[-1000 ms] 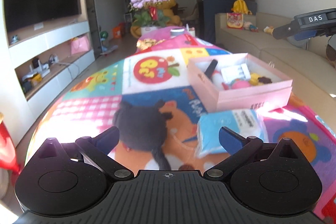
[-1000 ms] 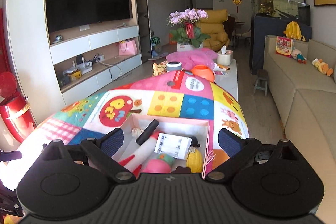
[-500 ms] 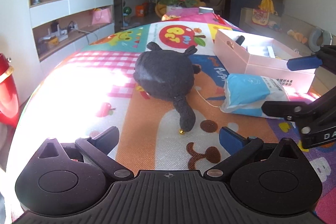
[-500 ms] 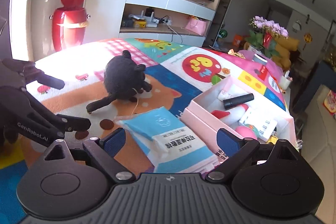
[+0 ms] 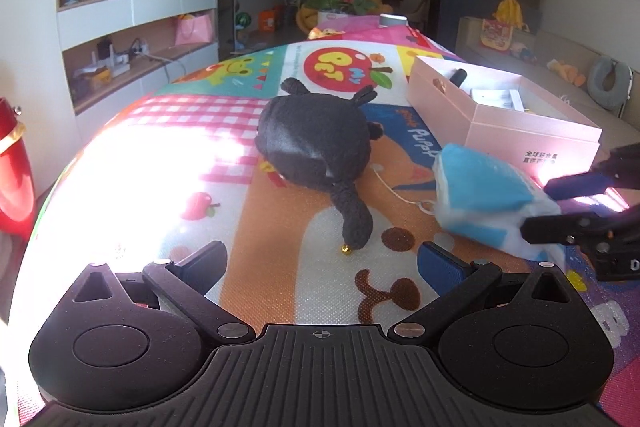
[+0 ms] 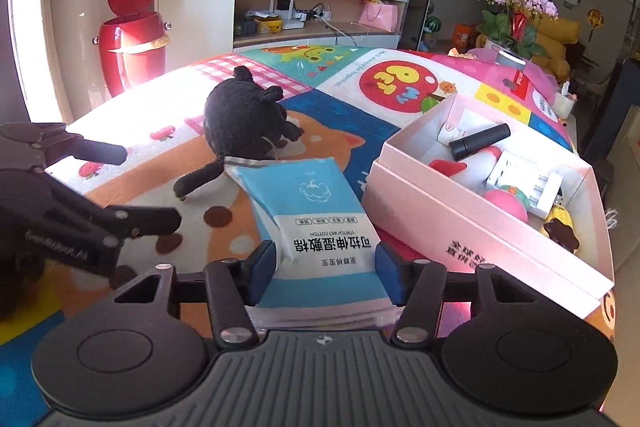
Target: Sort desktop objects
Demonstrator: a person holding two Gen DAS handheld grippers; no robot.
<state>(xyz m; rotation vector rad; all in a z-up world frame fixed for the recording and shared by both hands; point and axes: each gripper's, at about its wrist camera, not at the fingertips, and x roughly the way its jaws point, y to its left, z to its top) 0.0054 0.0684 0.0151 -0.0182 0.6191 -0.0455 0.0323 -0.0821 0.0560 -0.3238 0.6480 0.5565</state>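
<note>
A: How is the right gripper [image 6: 325,269] held?

B: It is pointed forward and downward over the colourful play mat [image 6: 328,99]. Its jaws are closing, and the blue and white pack of cotton wipes [image 6: 310,205] is found between them. The two blue pads [image 6: 264,267] are seen against the near end of the pack, one on each side, so the pack is gripped. In the left wrist view the same gripper [image 5: 560,205] is seen coming in from the right edge, with the pack [image 5: 486,193] caught at its near corner.

A: And the left gripper [image 5: 320,259]?

B: It is also tilted downward, low over the mat [image 5: 280,235]. Its fingers are spread wide and nothing is held between them. Only the printed mat is seen in the gap. In the right wrist view it [image 6: 152,183] is seen at the left side, open in the same way.

A: Where is the pack placed among the other things?

B: It is lying on the mat, just beside the pink box [image 6: 472,215], which is at its right. The box is open, and a black tube [image 6: 480,141], a white packet [image 6: 524,179] and small toys are kept inside. The black plush toy [image 6: 244,117] is lying beyond the pack, and its tail [image 5: 356,215] is stretched toward the left gripper. A red bin [image 6: 132,35] is standing on the floor behind the table.
</note>
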